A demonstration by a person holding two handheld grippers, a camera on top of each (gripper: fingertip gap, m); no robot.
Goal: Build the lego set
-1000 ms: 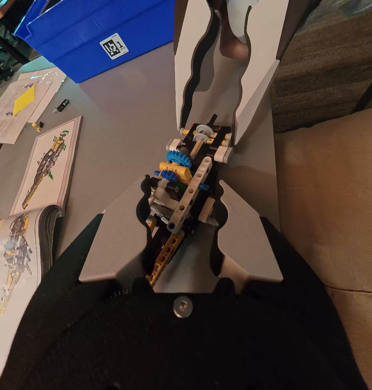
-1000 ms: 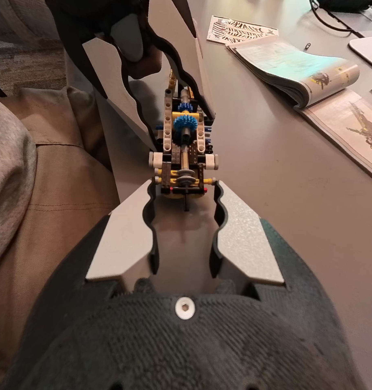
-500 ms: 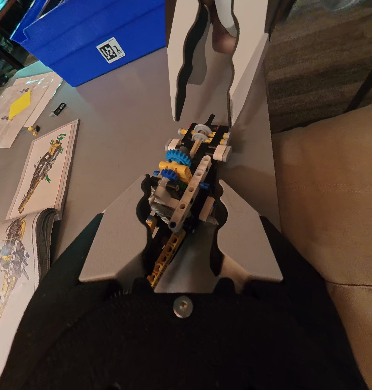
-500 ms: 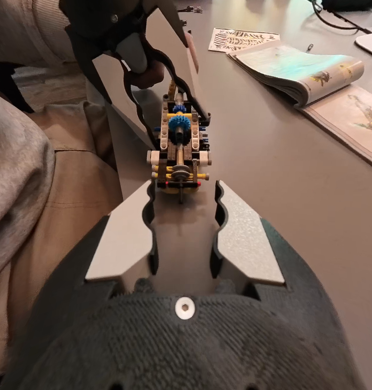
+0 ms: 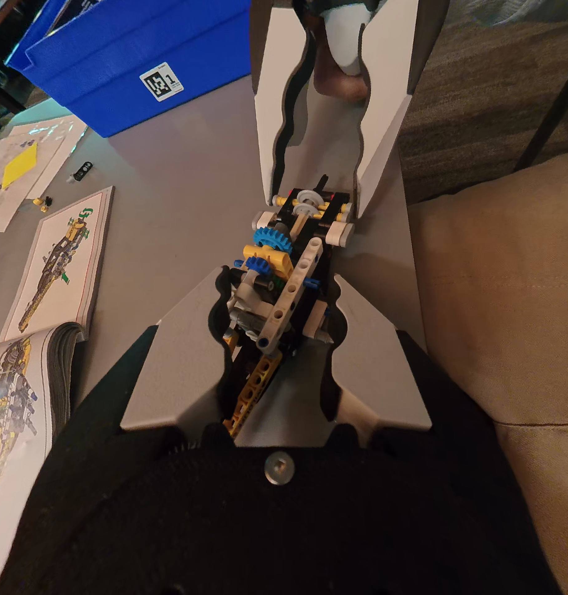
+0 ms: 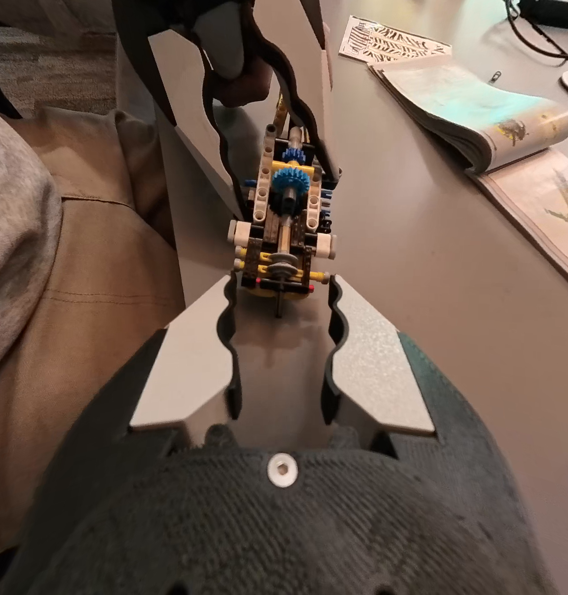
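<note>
A Lego Technic model (image 5: 276, 267) of black, yellow and white beams with blue gears sits lengthwise between both grippers over the grey table (image 5: 179, 193). My left gripper (image 5: 279, 277) is shut on the model's near half, one finger on each side. In the right wrist view the same model (image 6: 286, 225) points at me, with the left gripper (image 6: 286, 193) clamped on its far half. My right gripper (image 6: 282, 280) is open, its fingertips flanking the model's end with the yellow pins and grey pulley. It also shows in the left wrist view (image 5: 313, 206).
A blue bin (image 5: 131, 64) stands at the back left. An open instruction booklet (image 5: 50, 273) lies left of the model and shows in the right wrist view (image 6: 469, 122). A paper sheet (image 5: 18, 167) and small loose pieces (image 5: 42, 203) lie nearby. A person's tan trousers (image 5: 501, 289) border the table edge. My right fingertips sit around 5 cm from my left ones.
Half a second ago my right gripper had drawn back from the model's end. It has now come forward again so its tips flank that end. The left gripper's hold is unchanged.
</note>
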